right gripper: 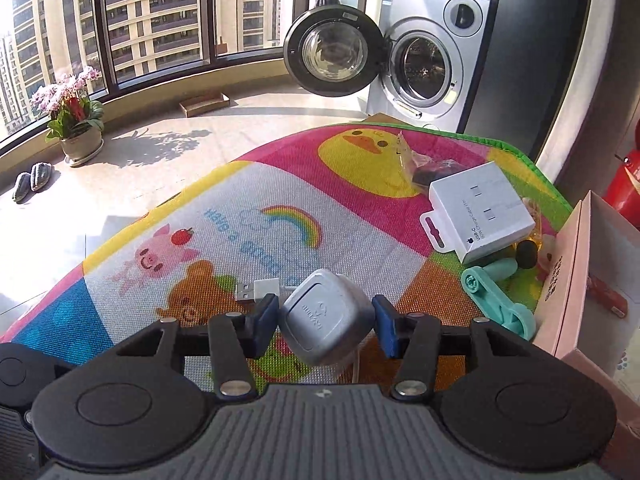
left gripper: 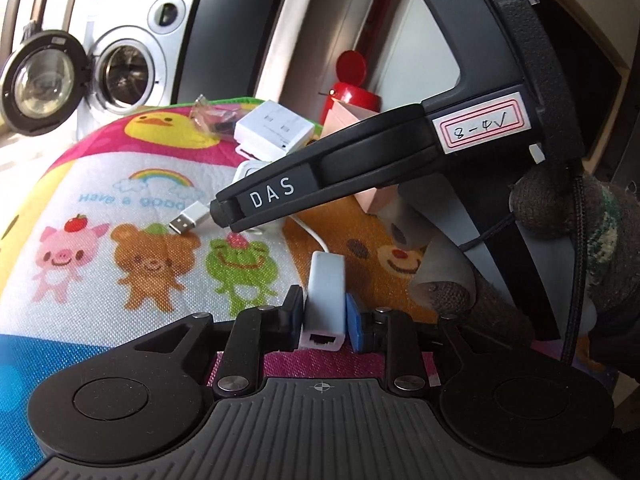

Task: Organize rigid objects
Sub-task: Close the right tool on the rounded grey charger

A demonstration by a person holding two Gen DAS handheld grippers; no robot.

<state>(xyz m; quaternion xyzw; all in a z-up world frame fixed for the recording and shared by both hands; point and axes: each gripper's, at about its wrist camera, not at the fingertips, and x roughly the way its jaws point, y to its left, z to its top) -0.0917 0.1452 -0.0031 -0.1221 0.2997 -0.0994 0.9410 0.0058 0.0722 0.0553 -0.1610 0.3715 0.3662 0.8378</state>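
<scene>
The white rectangular plastic network adapter [left gripper: 325,304], its port facing the camera, sits clamped between the blue-padded fingers of the left gripper [left gripper: 324,316], which are closed against its two sides just above the colourful cartoon-print play mat [left gripper: 120,208]. A thin white cable [left gripper: 316,236] runs from the adapter's far end toward a silver USB plug [left gripper: 188,222] lying on the mat.

In the right wrist view, the right gripper [right gripper: 325,322] has its fingers nearly closed around a rounded grey plastic case [right gripper: 326,318], both pads touching its sides; the case is tilted and held above the mat [right gripper: 248,200], with the same USB plug [right gripper: 256,291] just beyond it.

Farther back from the grey case, toward the mat's far right corner, lies a white cardboard charging-cable box [right gripper: 480,210]. A crinkled clear plastic bag [right gripper: 420,162] with something dark inside rests beyond it, on the yellow duck print. A mint-green plastic tool [right gripper: 498,302] lies just in front of the box, near an open pale pink cardboard box [right gripper: 568,264] at the mat's right edge; a small red item lies inside it.

The mat's left half, from the pig print to the rainbow, lies bare. Beyond its far edge stands a silver washing machine [right gripper: 432,52] with its round door swung open.
</scene>
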